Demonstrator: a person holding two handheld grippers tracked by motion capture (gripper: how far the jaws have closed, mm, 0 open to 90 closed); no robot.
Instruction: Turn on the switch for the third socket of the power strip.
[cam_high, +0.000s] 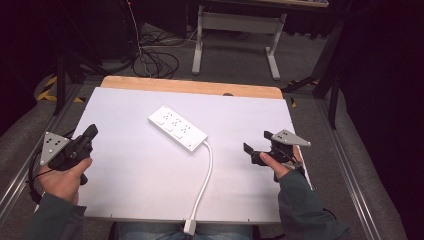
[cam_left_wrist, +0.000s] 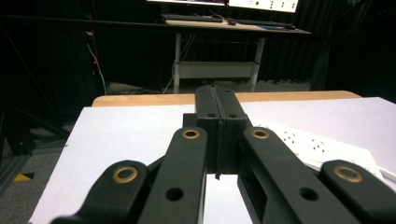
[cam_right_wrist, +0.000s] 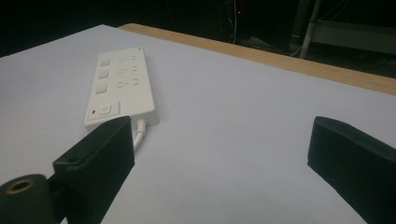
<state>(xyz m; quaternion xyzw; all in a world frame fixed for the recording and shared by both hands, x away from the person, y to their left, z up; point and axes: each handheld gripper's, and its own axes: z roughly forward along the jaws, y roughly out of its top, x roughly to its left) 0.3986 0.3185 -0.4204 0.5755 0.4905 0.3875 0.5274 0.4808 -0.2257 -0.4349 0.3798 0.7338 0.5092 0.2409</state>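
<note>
A white power strip (cam_high: 177, 128) lies at an angle in the middle of the white board (cam_high: 125, 170), and its white cable (cam_high: 205, 175) runs down to the board's near edge. My left gripper (cam_high: 91, 131) sits at the board's left edge, shut and holding nothing; in the left gripper view its jaws press flat together (cam_left_wrist: 218, 100), with the power strip (cam_left_wrist: 322, 147) off to the right. My right gripper (cam_high: 257, 142) hovers at the right side of the board, open. In the right gripper view the power strip (cam_right_wrist: 121, 86) lies ahead and left of that gripper (cam_right_wrist: 224, 154), apart from it.
The white board rests on a wooden table (cam_high: 195, 86) whose far edge shows as a tan strip. Beyond it stand a desk's metal legs (cam_high: 272, 50) and loose cables (cam_high: 155, 60) on the carpet. Rails run along both sides of the table.
</note>
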